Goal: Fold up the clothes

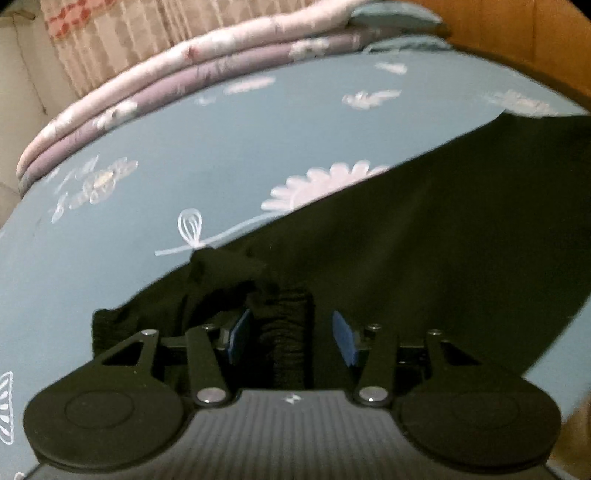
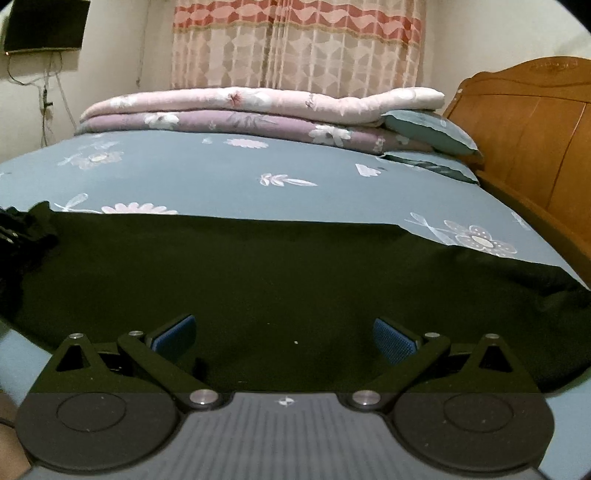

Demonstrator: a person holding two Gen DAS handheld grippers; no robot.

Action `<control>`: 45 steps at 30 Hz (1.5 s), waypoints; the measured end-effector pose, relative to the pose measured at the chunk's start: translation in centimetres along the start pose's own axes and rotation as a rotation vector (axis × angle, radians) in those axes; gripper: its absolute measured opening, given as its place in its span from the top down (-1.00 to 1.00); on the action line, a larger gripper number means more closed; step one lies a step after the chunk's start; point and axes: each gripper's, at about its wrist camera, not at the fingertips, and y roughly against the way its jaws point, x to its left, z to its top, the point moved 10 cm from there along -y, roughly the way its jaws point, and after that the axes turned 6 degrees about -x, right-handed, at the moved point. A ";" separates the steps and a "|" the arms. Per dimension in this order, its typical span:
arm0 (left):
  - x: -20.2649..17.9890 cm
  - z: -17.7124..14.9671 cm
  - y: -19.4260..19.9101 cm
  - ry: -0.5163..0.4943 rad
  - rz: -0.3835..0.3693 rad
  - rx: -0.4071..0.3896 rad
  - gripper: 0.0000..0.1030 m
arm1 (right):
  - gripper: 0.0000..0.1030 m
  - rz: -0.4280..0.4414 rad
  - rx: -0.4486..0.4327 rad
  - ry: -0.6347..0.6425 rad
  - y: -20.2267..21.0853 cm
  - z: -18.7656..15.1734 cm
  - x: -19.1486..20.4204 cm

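Observation:
A black garment lies spread on the blue flowered bed sheet. In the left wrist view its gathered ribbed waistband runs between the blue pads of my left gripper. The jaws stand partly apart, and a gap shows beside the right pad. In the right wrist view the same garment lies flat and wide, bunched at its far left end. My right gripper hovers low over its near edge, wide open, with nothing between its fingers.
Folded pink and purple quilts are stacked along the far side of the bed, with blue pillows beside them. A wooden headboard stands at the right. A curtain and a dark wall screen are behind.

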 end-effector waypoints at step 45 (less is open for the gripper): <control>14.6 -2.5 2.3 0.664 -0.088 0.033 -0.11 | -1.00 0.148 0.023 0.184 -8.0 13.2 6.0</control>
